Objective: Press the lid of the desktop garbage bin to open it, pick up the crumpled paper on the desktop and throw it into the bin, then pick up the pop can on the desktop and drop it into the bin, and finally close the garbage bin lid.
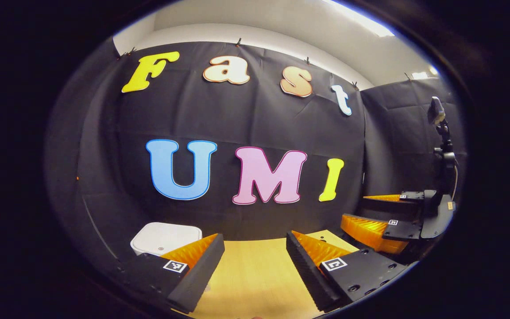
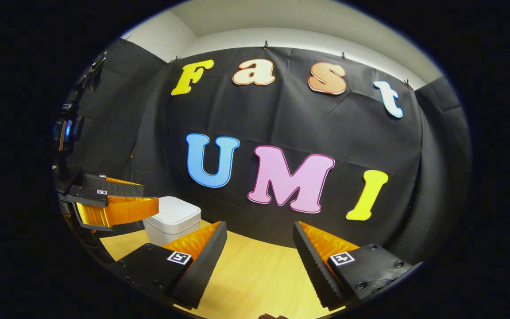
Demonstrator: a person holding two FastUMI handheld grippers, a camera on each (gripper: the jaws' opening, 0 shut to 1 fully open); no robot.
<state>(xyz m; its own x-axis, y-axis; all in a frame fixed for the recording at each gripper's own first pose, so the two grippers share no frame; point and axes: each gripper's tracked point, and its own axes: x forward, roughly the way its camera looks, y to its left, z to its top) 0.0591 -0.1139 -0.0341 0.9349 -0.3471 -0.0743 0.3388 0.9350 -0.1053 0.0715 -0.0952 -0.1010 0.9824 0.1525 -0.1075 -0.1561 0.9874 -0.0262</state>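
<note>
Fingers of the left gripper [image 1: 255, 261] stood wide apart and empty above the counter [image 1: 255, 274], the closed garbage bin [image 1: 166, 237] ahead-left (presumably awaiting a press), while in the right gripper view the right gripper [image 2: 259, 261] likewise gaped, holding nothing, bin [image 2: 173, 219] ahead-left.

A light wooden table [image 1: 255, 270] with a smooth, pale yellow top carries the scene. On it stands a white garbage bin [image 1: 165, 238], squarish with rounded corners, its lid down and flat. In the right gripper view the garbage bin [image 2: 173, 219] sits at the far left part of the table [image 2: 255, 274], close to the black cloth wall behind it. The wood in front of and to the right of the bin shows as plain board.
</note>
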